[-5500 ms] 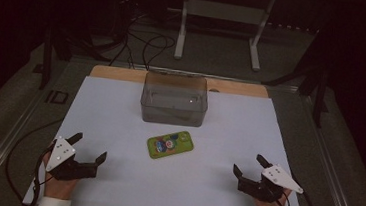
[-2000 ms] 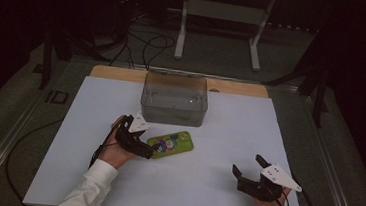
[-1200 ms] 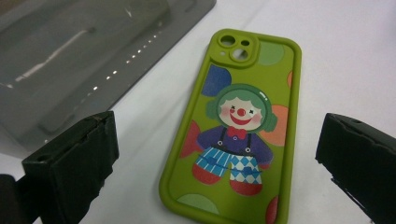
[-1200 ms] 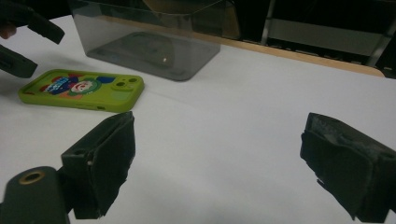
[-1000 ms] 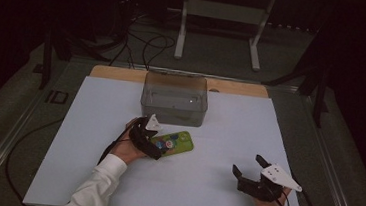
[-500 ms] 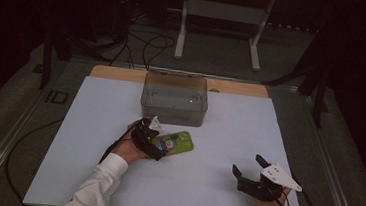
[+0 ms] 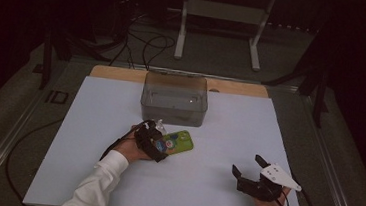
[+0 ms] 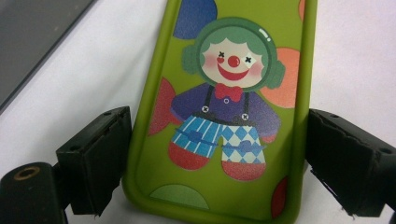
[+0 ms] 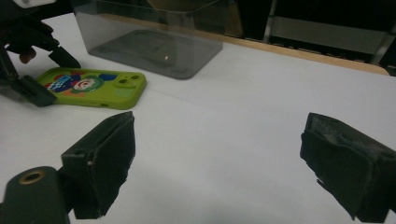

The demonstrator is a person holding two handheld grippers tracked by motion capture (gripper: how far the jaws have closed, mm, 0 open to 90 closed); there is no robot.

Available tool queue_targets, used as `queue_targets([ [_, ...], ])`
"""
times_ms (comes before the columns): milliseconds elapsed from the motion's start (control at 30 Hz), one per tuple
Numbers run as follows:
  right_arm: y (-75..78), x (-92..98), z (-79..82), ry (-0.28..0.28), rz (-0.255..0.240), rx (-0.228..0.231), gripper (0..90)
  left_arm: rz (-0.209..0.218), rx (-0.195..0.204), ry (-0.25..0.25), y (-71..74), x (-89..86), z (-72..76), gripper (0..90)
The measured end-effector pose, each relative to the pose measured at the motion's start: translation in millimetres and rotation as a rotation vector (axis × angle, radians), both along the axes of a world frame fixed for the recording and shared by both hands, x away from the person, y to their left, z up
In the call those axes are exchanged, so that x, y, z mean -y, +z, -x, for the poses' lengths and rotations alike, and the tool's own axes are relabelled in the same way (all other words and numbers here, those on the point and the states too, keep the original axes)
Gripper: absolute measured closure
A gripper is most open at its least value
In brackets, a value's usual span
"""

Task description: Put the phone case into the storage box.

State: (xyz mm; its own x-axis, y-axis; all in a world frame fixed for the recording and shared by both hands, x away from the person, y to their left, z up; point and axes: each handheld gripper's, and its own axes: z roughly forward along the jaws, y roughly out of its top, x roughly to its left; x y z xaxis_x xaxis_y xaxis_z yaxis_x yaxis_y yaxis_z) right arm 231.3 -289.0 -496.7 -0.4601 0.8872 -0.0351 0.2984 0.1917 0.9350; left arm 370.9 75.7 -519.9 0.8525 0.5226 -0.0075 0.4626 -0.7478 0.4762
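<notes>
Clown artwork is covering the back of a green phone case [image 7: 176, 141], and no writing on it is readable from the high view. The case is lying flat on the white table [image 7: 93, 125], just in front of a clear, smoky plastic bin [image 7: 174, 98] with rounded corners. The left hand-held gripper [image 7: 156, 142] is sitting over the end of the case farthest from the bin's right side, its jaws having just been closing with the case between them. The right hand-held gripper [image 7: 247, 170] is resting well apart from the case, toward the person, with its jaws standing wide and nothing in them.

In the left gripper view, the phone case [image 8: 229, 107] is looking rubbery and matt, with a raised rim and rounded corners. The printed clown is wearing green hair, a red nose, a red bow tie and blue checked trousers among coloured balloons. The left hand-held gripper [image 8: 217, 163] is flanking the case's long edges with its black pads [image 8: 100, 154]; a thin gap seems to remain at each side, though contact is hard to judge.

In the right gripper view, the right hand-held gripper [image 9: 219, 163] is gaping over bare table. Beyond it, the case [image 9: 93, 86] is showing its camera cut-outs, lying just beside the bin [image 9: 154, 32].
</notes>
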Motion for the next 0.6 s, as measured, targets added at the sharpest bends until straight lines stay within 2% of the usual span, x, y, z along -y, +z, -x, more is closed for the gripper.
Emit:
queue_targets([
  [167,0.1,0.3,-0.1,0.000,-0.003,-0.002,10.2,-0.032,-0.012,-0.018,2.0,2.1,-1.9,11.1],
  [300,0.1,0.1,-0.2,0.002,-0.006,-0.004,10.1,-0.030,-0.003,-0.019,2.9,2.0,-0.6,14.7],
  [600,-0.2,0.3,-1.1,0.003,-0.006,-0.008,10.2,-0.023,-0.004,-0.013,3.5,1.5,-0.8,15.6],
])
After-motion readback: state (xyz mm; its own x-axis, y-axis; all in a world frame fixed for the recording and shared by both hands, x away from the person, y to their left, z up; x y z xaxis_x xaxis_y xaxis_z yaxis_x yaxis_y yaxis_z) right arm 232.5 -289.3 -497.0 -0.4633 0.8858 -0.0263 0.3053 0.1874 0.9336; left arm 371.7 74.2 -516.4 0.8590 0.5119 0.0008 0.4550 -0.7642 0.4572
